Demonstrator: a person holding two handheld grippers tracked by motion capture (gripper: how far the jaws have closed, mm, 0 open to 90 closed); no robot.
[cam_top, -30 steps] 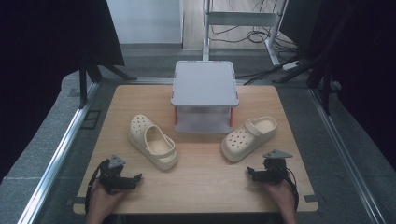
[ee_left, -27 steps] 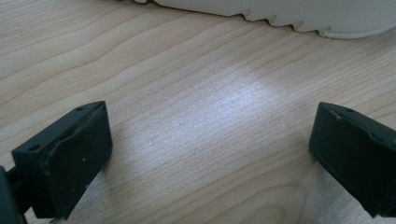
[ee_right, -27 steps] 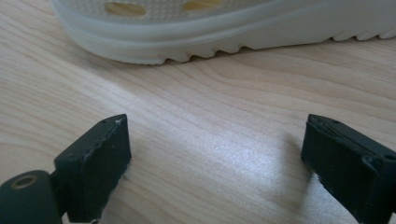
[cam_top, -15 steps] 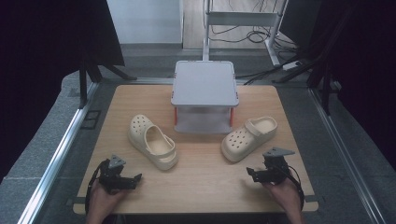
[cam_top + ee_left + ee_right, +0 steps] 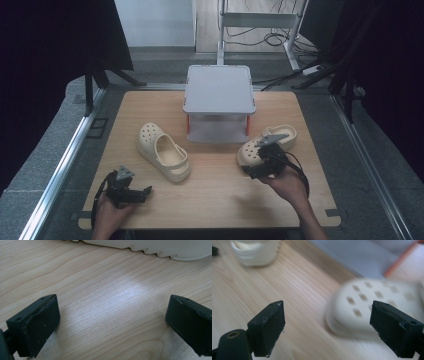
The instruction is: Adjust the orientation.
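Clog (image 5: 362,312) toe holes show between open right tongs (image 5: 327,327).

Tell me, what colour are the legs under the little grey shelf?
Orange-red legs, seen best in the high view.

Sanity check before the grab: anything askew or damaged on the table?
Nothing damaged or spilled. The two cream clogs aren't paired: left clog and right clog lie upright, apart, angled opposite ways in front of the grey stand. Right gripper is open at the right clog's toe.
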